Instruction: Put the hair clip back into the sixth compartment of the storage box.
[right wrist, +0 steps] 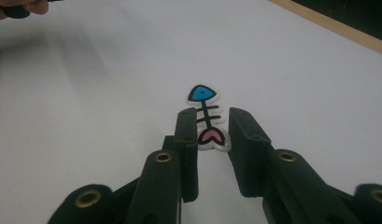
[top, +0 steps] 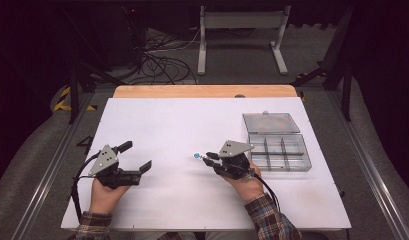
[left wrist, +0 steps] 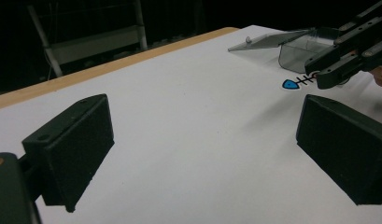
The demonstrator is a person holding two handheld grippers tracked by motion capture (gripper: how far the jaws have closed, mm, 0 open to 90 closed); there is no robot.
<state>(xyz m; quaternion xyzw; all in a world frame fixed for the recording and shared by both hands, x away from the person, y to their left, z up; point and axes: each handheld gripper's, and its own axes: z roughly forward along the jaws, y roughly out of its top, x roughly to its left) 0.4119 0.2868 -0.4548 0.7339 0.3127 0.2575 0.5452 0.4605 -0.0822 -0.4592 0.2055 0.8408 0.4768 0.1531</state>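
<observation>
My right tongs (top: 208, 156) are clenched on a small fish-skeleton sticker (right wrist: 206, 116), gripping it at the pink tail end; the black ribs and blue head stick out past the tips. In the high view the sticker's blue head (top: 196, 156) shows just ahead of these tongs, low over the white surface (top: 182, 200). In the left gripper view the same fish (left wrist: 291, 83) hangs off the right tongs (left wrist: 321, 80) at upper right. No writing or brand legible on the sticker, just the drawn eye and bones.

My left tongs (top: 137, 156) are released, jaws wide apart, nothing between them, resting low at the surface, well apart from the sticker.

A clear plastic compartment box (top: 279, 152) sits just behind my right tongs, on the side away from the left tongs, with its lid (top: 270, 122) open flat beyond it. No label readable on it. A dark "4" mark (top: 86, 144) sits at the surface edge just outside my left tongs.
</observation>
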